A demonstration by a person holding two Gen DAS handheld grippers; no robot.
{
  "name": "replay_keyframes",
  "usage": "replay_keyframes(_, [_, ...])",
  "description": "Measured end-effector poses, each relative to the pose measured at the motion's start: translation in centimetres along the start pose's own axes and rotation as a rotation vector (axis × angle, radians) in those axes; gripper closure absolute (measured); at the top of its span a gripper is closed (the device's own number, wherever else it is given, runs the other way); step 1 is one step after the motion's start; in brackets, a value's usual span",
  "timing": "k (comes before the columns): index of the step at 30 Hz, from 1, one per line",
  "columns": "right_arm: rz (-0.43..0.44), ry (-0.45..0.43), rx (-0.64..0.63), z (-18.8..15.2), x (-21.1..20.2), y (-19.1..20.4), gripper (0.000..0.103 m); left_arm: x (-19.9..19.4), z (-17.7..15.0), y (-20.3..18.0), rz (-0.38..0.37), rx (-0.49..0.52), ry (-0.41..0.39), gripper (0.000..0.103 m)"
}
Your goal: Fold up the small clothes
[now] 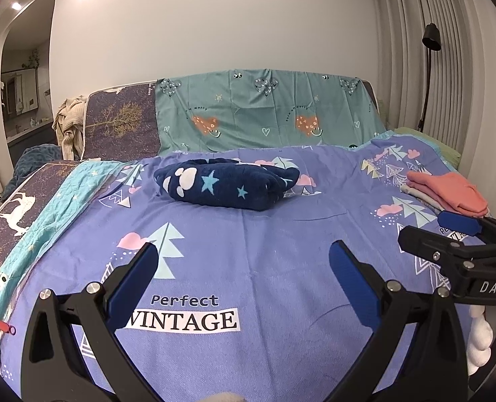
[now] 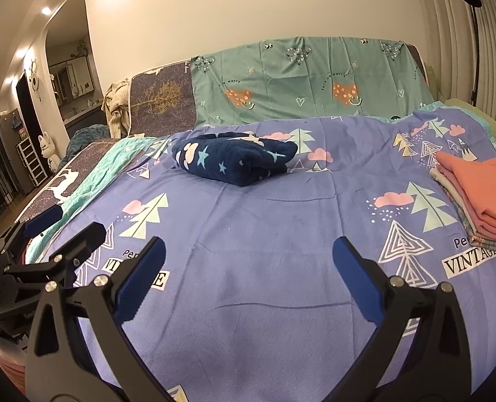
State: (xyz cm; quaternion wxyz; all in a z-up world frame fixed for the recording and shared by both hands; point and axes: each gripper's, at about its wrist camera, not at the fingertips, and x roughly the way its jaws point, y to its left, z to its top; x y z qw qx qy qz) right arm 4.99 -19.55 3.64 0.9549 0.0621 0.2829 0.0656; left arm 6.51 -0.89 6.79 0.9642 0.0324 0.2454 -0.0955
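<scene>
A crumpled navy fleece garment (image 1: 227,184) (image 2: 234,157) with stars and white clouds lies near the far middle of the purple printed sheet (image 1: 264,234) (image 2: 248,207). On the right side rests a stack of folded clothes (image 1: 448,191) (image 2: 482,194) with a coral piece on top. My left gripper (image 1: 244,254) hovers open above the near part of the sheet, holding nothing; it shows at the left edge of the right wrist view as the left gripper (image 2: 70,226). My right gripper (image 2: 248,248) is open and empty too, appearing beside the stack as the right gripper (image 1: 428,231).
A green patterned sheet (image 1: 264,114) (image 2: 314,77) drapes the upright back behind the bed. Beige clothes (image 1: 68,124) hang at the far left. A black floor lamp (image 1: 430,37) and pleated curtain stand at the right. White plush (image 1: 479,338) sits at the near right edge.
</scene>
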Motion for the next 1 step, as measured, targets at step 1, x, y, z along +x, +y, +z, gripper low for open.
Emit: replay_keyframes(1, [-0.002, 0.001, -0.001, -0.02, 0.05, 0.04, 0.002, 0.09, -0.05, 0.05, -0.001, -0.001, 0.003, 0.001])
